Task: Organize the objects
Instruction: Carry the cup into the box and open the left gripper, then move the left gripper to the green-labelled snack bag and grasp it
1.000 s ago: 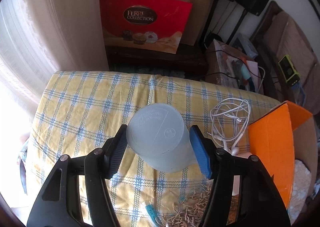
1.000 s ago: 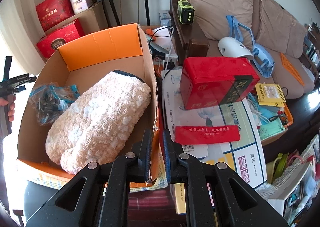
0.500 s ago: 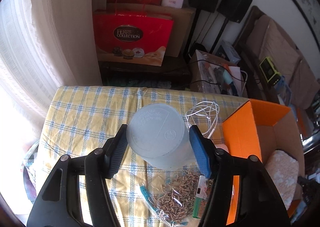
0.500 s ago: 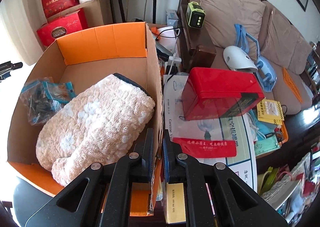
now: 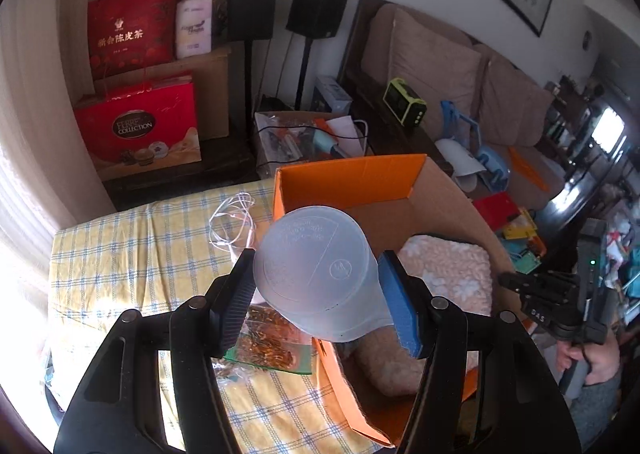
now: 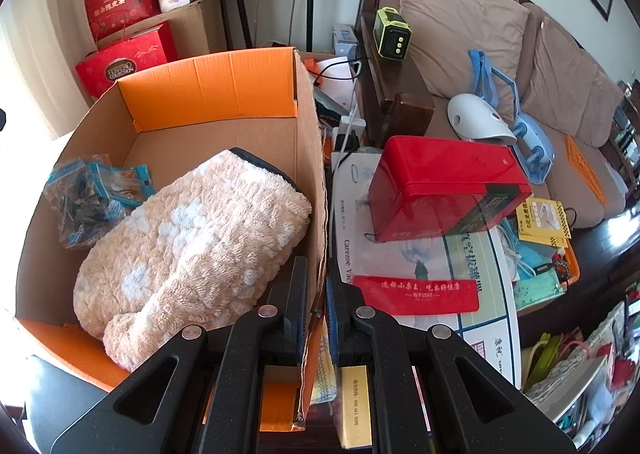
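Note:
My left gripper (image 5: 320, 294) is shut on a translucent plastic container (image 5: 316, 274), held in the air over the near-left edge of an orange cardboard box (image 5: 348, 182). The box holds a fluffy beige towel (image 6: 192, 238) and a blue plastic bag of small items (image 6: 88, 194). My right gripper (image 6: 316, 294) is shut on the box's right wall (image 6: 314, 174), pinching the cardboard between its fingers. It also shows in the left wrist view (image 5: 552, 294), held by a hand.
A yellow checked tablecloth (image 5: 132, 254) carries white earphones (image 5: 232, 222) and a bag of dried bits (image 5: 268, 342). A red tin (image 6: 444, 190) and papers lie right of the box. A sofa (image 6: 500, 54), speakers and red gift boxes (image 5: 140, 126) stand behind.
My left gripper has carried the container rightward from above the tablecloth to over the box's edge. My right gripper has kept its hold on the box wall.

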### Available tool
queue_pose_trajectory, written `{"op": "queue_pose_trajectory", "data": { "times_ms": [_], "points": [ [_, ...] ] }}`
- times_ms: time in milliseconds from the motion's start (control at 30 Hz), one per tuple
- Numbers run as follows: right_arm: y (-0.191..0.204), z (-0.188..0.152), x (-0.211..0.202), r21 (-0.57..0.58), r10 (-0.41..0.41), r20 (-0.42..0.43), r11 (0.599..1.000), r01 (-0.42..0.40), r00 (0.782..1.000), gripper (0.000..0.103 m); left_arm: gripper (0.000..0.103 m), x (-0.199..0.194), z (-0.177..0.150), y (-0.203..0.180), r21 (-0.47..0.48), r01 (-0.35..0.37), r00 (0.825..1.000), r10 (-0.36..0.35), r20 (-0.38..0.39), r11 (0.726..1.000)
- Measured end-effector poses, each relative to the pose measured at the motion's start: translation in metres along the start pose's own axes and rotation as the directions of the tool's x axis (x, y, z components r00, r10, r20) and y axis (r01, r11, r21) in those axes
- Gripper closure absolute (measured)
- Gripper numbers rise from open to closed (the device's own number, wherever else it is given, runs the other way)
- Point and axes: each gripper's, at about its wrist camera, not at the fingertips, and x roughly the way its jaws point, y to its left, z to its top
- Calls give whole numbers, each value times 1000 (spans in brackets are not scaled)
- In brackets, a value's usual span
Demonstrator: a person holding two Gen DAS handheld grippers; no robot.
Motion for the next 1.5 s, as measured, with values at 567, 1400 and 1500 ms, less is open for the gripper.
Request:
{"op": "queue_pose_trajectory", "data": {
  "times_ms": [567,1400,1500],
  "points": [
    [-2,-3,0,17,14,0,1000,-14,1000,96,45,43,-31,-54,97,6,996,3,-94,995],
    [-2,-7,2,20,19,-7,1000,-18,1000,95,9,17,-15,4,-24,-10,999,9,-38,1000],
    [-2,-7,3,21,21,-11,1000,-21,1000,95,9,10,-12,27,-65,-28,999,26,-29,998]
  ]
}}
